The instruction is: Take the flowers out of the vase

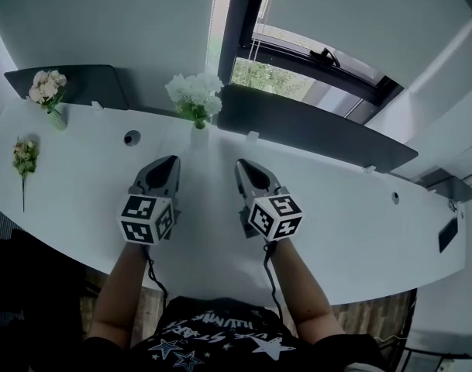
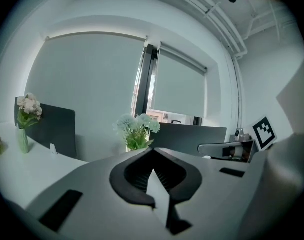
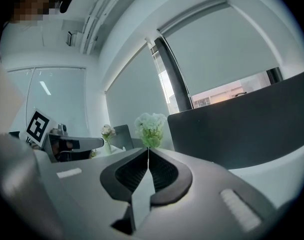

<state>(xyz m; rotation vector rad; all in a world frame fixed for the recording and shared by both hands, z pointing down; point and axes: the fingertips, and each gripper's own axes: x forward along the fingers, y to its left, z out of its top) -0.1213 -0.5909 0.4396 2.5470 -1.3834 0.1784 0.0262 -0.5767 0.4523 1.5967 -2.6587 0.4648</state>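
A bunch of white flowers (image 1: 194,95) stands in a clear glass vase (image 1: 198,134) at the back of the white table (image 1: 88,184). The same white flowers (image 2: 138,129) show ahead in the left gripper view, and the white flowers (image 3: 151,127) lie straight ahead in the right gripper view. My left gripper (image 1: 172,161) is shut and empty, a little short of the vase and to its left. To the vase's right, my right gripper (image 1: 239,165) is also shut and empty. Both point toward the vase.
A second vase with pink flowers (image 1: 48,91) stands at the far left back. A small loose bouquet (image 1: 23,160) lies on the table's left end. Dark divider panels (image 1: 313,134) run along the table's back edge, with a window (image 1: 298,76) behind.
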